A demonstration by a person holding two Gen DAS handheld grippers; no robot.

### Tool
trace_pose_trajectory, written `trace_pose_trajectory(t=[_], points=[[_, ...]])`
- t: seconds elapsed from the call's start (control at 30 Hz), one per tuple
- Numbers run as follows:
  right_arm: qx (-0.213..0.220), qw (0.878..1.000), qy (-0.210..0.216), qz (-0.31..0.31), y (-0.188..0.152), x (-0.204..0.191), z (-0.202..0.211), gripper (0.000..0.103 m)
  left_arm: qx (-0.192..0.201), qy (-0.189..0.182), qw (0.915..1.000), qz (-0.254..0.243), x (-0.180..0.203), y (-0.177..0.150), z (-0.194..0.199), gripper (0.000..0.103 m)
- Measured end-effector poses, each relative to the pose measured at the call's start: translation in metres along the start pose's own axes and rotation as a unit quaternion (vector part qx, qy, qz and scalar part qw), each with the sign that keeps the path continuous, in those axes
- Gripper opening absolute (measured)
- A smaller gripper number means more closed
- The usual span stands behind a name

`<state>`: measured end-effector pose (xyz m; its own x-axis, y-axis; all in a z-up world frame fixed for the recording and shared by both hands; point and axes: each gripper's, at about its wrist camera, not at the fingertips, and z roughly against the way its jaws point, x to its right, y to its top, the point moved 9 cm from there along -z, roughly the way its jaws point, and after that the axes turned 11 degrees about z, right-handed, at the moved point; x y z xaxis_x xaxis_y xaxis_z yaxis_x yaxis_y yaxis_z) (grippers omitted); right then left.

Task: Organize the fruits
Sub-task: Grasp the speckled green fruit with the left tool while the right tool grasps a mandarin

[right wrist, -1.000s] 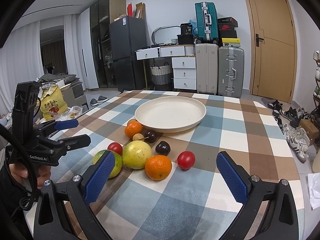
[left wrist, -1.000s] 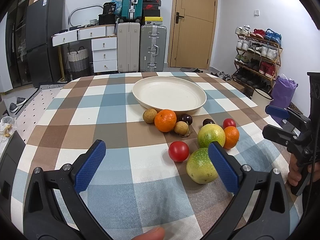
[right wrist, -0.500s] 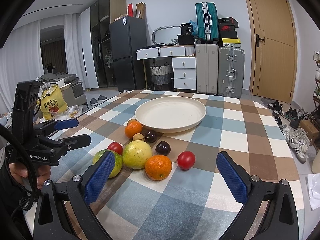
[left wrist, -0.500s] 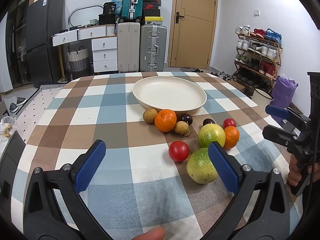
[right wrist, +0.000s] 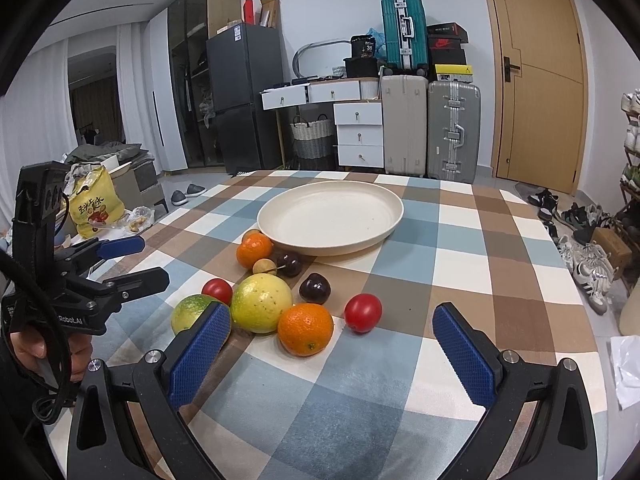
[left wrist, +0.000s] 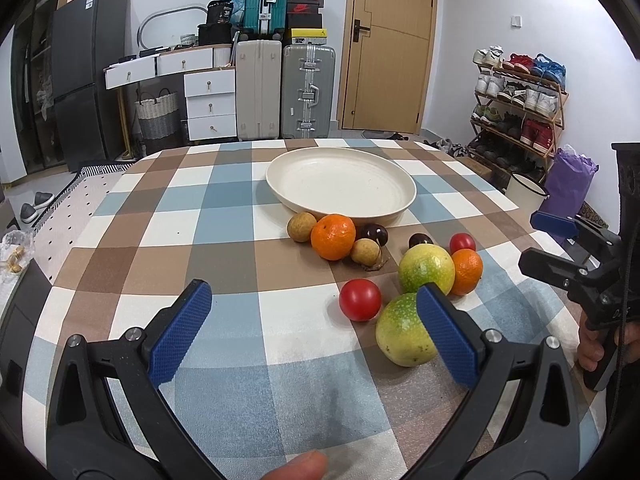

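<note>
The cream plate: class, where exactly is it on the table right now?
In both wrist views the cream plate sits empty at the middle of the checked tablecloth, just beyond the cluster of fruit; an orange lies nearest its front rim.

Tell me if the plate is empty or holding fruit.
Empty: the plate shows bare cream surface; the fruits, like the orange, lie on the tablecloth.

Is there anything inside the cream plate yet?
No. The plate shows a bare inside in both views; all the fruit lies on the tablecloth in front of it. What is under the plate cannot be seen.
</note>
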<state>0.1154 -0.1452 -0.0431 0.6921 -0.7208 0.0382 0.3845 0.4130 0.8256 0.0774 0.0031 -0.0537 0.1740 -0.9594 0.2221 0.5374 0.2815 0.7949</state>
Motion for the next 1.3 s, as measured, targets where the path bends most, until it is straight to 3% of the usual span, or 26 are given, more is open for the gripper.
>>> trace_pose_trajectory(t=[0.33, 0.63, 0.77, 1.13, 1.3], points=[[-0.034, 0.999, -0.006, -0.008, -0.005, 0.005, -0.014, 0.103, -0.001, -0.001, 0.9999, -0.011, 0.006, -0.001, 0.0, 0.102], [-0.104, 0.994, 0.019, -0.019, -0.024, 0.002, -0.035, 0.101, -0.078, -0.015, 0.996, -0.04, 0.025, -0.022, -0.017, 0.102], [-0.131, 0.991, 0.021, -0.015, -0.031, 0.0, -0.047, 0.091, -0.099, -0.026, 0.9932, -0.056, 0.036, -0.032, -0.023, 0.101], [-0.151, 0.987, 0.062, 0.001, -0.028, -0.021, -0.063, 0.067, -0.131, -0.056, 0.9878, -0.064, 0.051, -0.041, -0.035, 0.072], [-0.157, 0.986, 0.062, 0.008, -0.026, -0.026, -0.068, 0.058, -0.134, -0.087, 0.9856, -0.056, 0.056, -0.041, -0.03, 0.047]])
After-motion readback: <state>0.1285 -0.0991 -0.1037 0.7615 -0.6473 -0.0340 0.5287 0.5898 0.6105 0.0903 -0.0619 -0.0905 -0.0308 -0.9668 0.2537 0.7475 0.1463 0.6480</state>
